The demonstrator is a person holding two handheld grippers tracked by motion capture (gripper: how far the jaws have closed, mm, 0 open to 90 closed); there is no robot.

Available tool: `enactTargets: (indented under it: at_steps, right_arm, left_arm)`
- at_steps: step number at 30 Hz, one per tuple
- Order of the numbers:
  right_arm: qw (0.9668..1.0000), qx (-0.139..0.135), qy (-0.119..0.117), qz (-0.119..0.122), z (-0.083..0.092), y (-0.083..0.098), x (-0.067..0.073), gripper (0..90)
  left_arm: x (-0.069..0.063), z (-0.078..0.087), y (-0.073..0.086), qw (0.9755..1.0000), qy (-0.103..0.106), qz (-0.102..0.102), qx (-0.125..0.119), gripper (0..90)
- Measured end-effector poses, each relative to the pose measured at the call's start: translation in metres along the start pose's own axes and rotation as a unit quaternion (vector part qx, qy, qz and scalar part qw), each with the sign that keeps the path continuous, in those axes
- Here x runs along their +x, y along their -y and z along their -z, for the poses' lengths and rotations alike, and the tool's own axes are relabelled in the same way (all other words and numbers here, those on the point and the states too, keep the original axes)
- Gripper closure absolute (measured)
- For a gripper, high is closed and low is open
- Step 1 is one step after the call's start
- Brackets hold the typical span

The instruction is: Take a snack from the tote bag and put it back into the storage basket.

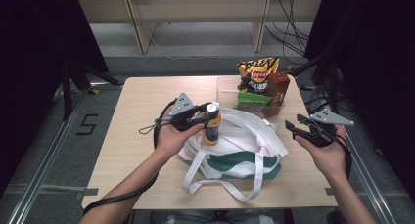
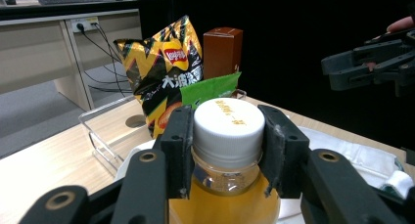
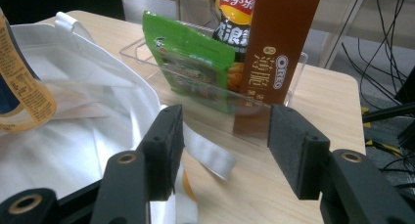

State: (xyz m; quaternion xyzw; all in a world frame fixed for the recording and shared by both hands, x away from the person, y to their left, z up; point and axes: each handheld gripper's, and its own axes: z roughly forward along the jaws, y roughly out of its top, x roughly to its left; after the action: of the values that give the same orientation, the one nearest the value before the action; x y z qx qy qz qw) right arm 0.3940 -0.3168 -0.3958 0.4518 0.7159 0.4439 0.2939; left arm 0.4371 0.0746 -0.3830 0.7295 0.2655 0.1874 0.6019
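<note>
A bottle of orange drink [image 1: 212,130] with a white cap [image 2: 228,122] hangs upright over the open white and green tote bag [image 1: 244,148]. My left gripper [image 1: 211,111] is shut on the bottle, its pads [image 2: 178,145] pressing at the cap and neck. My right gripper [image 1: 295,124] is held open off the bag's right side, nothing between its jaws. In the right gripper view my right gripper [image 3: 225,136] faces the bin, with the bottle's label [image 3: 24,92] at the left edge above the bag [image 3: 73,111].
A clear bin [image 1: 225,89] at the table's back right holds a yellow and black chips bag [image 1: 257,70], a green packet [image 1: 252,99] and a brown Oreo box [image 1: 276,89]. The bag's handles [image 1: 220,187] trail toward the front edge. Bare table lies to the left.
</note>
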Motion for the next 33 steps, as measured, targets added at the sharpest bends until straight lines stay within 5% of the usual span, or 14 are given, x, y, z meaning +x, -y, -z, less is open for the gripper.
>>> enactTargets:
  at_steps: [33]
  right_arm:
    - [0.9999,-0.01,0.006,0.0,-0.002,0.002,-0.001,48.2]
  left_arm:
    - [0.001,-0.011,-0.03,0.9995,0.006,-0.022,-0.021,59.1]
